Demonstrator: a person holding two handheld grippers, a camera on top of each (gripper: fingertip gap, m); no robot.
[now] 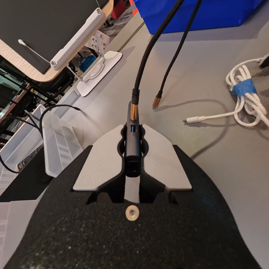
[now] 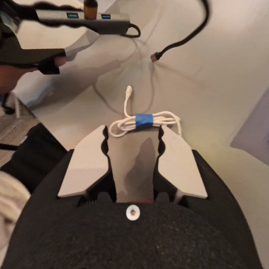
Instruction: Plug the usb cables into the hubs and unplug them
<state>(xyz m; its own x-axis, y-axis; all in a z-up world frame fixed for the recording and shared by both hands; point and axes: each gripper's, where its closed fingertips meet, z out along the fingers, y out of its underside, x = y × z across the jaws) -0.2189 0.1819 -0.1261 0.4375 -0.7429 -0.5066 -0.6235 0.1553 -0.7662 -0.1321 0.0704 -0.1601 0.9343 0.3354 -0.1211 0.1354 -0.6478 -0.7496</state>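
My left gripper [image 1: 132, 128] is shut on a slim grey USB hub [image 1: 132, 147] and holds it above the table. A black cable with a gold plug [image 1: 134, 110] is plugged into the hub's top. The cable's other gold end [image 1: 156, 100] hangs loose just over the table. My right gripper [image 2: 133, 131] is open and empty, above a coiled white cable bound with blue tape [image 2: 144, 120]. In the right wrist view the hub [image 2: 81, 18] with the gold plug [image 2: 90, 9] shows at upper left, held by the other gripper, and the loose end [image 2: 155, 56] hangs to its right.
A blue bin [image 1: 203, 14] stands at the back of the grey table [image 1: 203, 145]. A white stand base [image 1: 100, 72] and a clear plastic tray [image 1: 58, 145] sit at the left edge, near a second hub [image 1: 29, 158]. The white cable coil [image 1: 246, 94] lies at right.
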